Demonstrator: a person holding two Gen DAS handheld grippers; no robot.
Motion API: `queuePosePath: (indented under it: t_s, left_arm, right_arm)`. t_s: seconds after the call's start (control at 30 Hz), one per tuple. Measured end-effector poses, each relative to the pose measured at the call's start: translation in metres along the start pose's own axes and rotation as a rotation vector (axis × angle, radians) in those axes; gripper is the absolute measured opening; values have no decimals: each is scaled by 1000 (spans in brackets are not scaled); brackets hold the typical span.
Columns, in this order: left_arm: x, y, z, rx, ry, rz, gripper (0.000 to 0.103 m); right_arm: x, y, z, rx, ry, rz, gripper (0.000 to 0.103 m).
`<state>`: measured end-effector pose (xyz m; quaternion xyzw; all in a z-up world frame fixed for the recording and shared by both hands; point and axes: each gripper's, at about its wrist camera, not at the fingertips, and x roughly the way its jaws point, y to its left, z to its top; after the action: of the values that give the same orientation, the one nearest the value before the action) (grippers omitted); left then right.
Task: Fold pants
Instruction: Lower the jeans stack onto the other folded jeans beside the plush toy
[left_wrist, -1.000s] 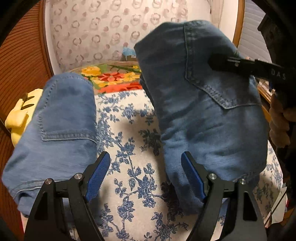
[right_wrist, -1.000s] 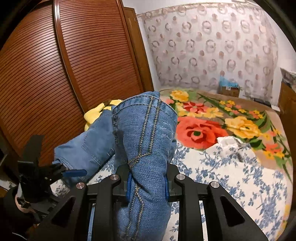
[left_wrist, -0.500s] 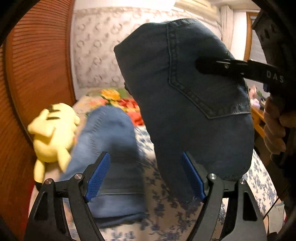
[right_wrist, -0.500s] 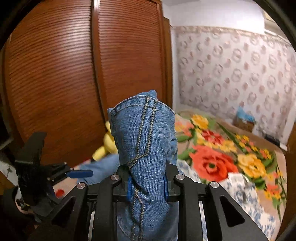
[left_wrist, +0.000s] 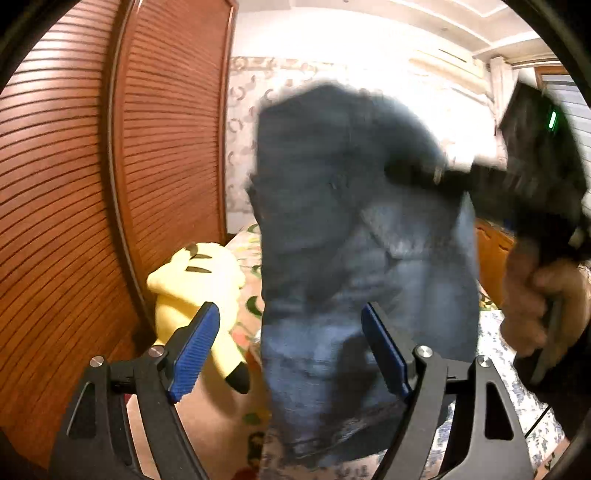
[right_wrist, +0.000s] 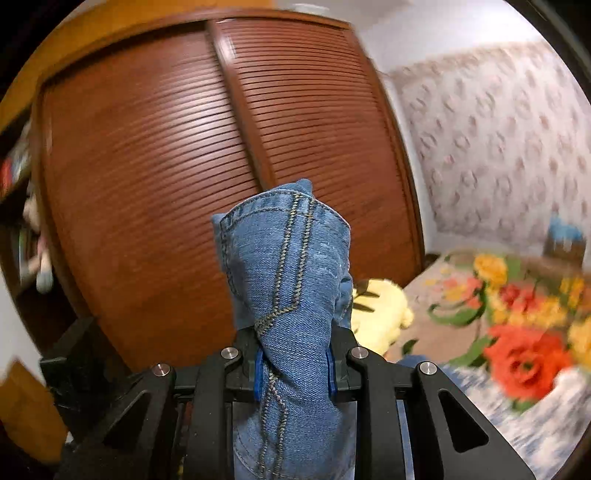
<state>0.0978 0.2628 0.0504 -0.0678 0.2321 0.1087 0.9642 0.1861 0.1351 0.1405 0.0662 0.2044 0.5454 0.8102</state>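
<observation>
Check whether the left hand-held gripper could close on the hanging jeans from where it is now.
Probably yes. The left hand-held gripper stands open and empty, and the jeans, held up by the right hand-held gripper, hang right ahead of its blue pads with nothing between.

Hanging jeans (left_wrist: 354, 258) fill the middle of the left view, blocking straight ahead. Wardrobe doors (left_wrist: 92, 184) wall off the left. Yellow plush toy (left_wrist: 199, 288) sits in the gap between doors and jeans. Open air above the flowered blanket (right_wrist: 517, 325) to the right.
</observation>
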Motion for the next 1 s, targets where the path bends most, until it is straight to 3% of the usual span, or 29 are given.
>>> queuePosePath:
  t_s: [0.1, 0.17, 0.23, 0.43, 0.63, 0.77, 0.9, 1.0]
  left_arm:
    - [25, 8, -10, -7, 54, 11, 80]
    - [45, 7, -20, -14, 100, 1, 80]
    - [68, 4, -30, -18, 152, -10, 80]
    - [104, -4, -51, -1, 229, -36, 80]
    - [116, -2, -63, -1, 276, -28, 80]
    - [118, 0, -66, -7, 288, -25, 80]
    - [121, -1, -69, -3, 298, -21, 80]
    - [125, -1, -73, -7, 305, -28, 80]
  right_arm:
    - [44, -52, -49, 123, 121, -68, 25]
    - [67, -86, -84, 154, 225, -180, 25]
    - [62, -105, -96, 158, 213, -224, 27]
    - [47, -107, -69, 80, 272, -247, 42]
    - [35, -67, -40, -88, 201, -303, 46]
    - [27, -46, -47, -136, 147, -270, 46]
    - [49, -58, -56, -158, 223, -329, 46]
    - [59, -87, -72, -82, 282, -377, 46]
